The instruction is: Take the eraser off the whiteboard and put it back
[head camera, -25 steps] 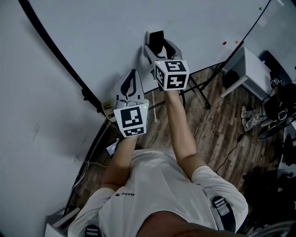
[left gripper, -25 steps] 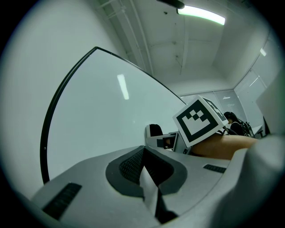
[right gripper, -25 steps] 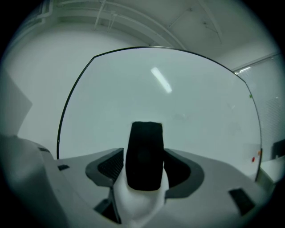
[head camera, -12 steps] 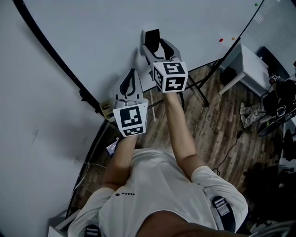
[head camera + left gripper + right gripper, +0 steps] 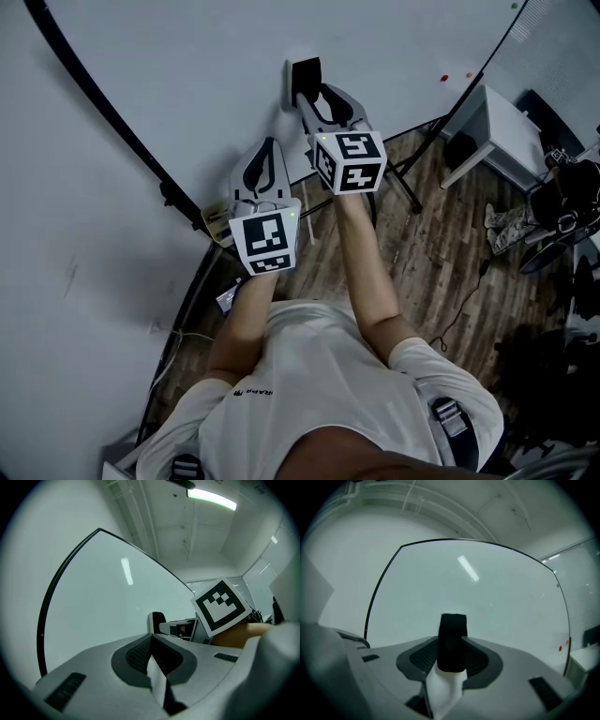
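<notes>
Shirt (image 5: pixel 309 394) print is too small for us to read. Right gripper (image 5: pixel 322 94): jaws closing on the black eraser (image 5: pixel 451 641), pads against both its sides. We note the eraser upright against the whiteboard (image 5: pixel 487 602). Left gripper (image 5: pixel 151 639): jaws together, nothing between.

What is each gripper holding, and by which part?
The right gripper is closing its jaws on the black block-shaped eraser, pads on its two side faces; the left gripper is shut and empty.
</notes>
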Demonstrator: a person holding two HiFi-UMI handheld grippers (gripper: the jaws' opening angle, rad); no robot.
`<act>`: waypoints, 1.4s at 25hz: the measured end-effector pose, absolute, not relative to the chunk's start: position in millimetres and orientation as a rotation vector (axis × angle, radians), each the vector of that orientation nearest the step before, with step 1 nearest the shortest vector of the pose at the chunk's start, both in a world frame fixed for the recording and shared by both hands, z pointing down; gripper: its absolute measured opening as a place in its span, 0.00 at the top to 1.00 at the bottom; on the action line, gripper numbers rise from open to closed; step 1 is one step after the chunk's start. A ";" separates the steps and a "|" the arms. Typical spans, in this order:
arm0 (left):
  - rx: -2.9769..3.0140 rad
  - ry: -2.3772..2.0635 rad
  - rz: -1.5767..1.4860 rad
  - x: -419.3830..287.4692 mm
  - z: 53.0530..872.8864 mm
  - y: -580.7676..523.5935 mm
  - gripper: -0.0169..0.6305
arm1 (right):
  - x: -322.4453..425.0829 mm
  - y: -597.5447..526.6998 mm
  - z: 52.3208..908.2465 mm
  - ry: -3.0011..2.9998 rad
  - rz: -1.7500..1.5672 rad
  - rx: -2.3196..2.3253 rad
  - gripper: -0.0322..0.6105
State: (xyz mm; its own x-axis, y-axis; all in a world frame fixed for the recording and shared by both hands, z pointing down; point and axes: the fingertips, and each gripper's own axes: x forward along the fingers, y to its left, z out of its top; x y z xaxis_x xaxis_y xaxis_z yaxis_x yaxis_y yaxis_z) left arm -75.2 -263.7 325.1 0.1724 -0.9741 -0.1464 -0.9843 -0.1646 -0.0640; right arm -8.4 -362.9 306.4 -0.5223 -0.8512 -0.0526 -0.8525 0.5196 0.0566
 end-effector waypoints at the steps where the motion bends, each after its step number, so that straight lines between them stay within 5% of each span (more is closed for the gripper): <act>1: -2.293 1.926 0.106 -74.3 324.7 -263.8 0.97 | -7.8 -361.9 306.6 2.721 0.119 -1.528 0.71; 4: -2.304 1.912 0.105 -71.1 323.7 -264.2 0.97 | -3.8 -358.0 305.1 2.704 0.110 -1.521 0.81; 16: -2.334 1.884 0.104 -62.4 327.3 -266.8 0.97 | 7.9 -343.6 300.4 2.667 0.090 -1.468 0.93; 35: -2.370 1.875 0.119 -56.7 334.9 -268.7 0.97 | 13.6 -313.1 315.9 2.680 0.083 -1.445 0.93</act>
State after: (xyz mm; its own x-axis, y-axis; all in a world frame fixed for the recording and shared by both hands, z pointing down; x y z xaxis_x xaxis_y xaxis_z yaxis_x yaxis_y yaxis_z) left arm -56.7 -268.7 334.9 0.2306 -0.9638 -0.1337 -0.9730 -0.2268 -0.0429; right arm 13.6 -313.1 315.9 -0.5467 -0.8301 -0.1097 -0.8353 0.5498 0.0025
